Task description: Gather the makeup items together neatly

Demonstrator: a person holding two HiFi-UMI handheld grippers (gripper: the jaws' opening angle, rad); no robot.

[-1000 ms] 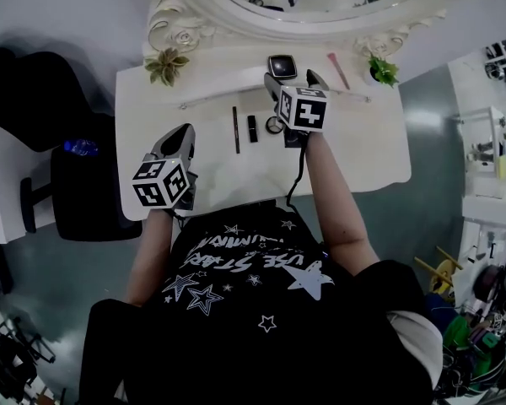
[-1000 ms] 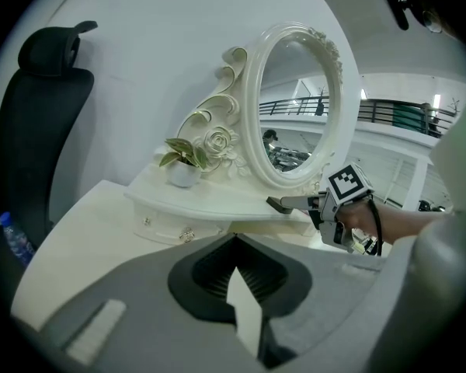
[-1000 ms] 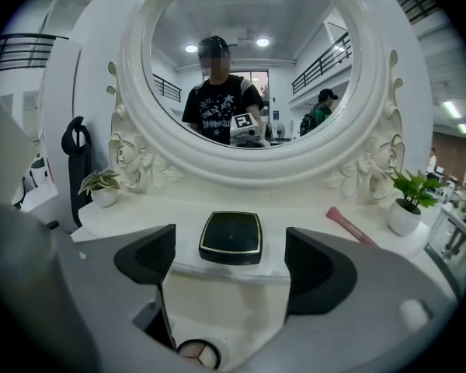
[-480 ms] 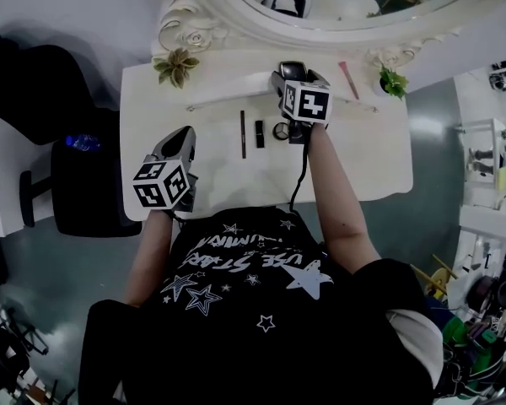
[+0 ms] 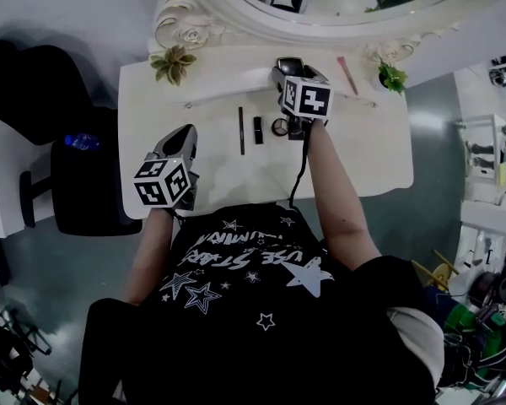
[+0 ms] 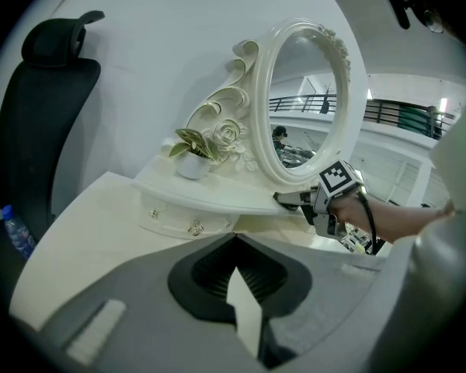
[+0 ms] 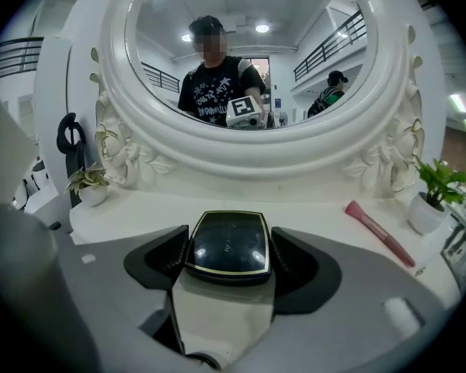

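Black compact [image 7: 227, 239] sits between right gripper [image 7: 230, 255] jaws, just been closing (pads hugging sides, no clamp yet). Pink brush [image 7: 378, 233] off to its right. Left gripper [image 6: 234, 243] jaws together, holding nothing.

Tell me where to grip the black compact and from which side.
Grip the black compact by its left and right edges, coming from the front, angled slightly down. It lies flat and closed on the white shelf, so likely only its thin sides offer purchase. The right gripper straddles it so; its jaws have just been closing around it.
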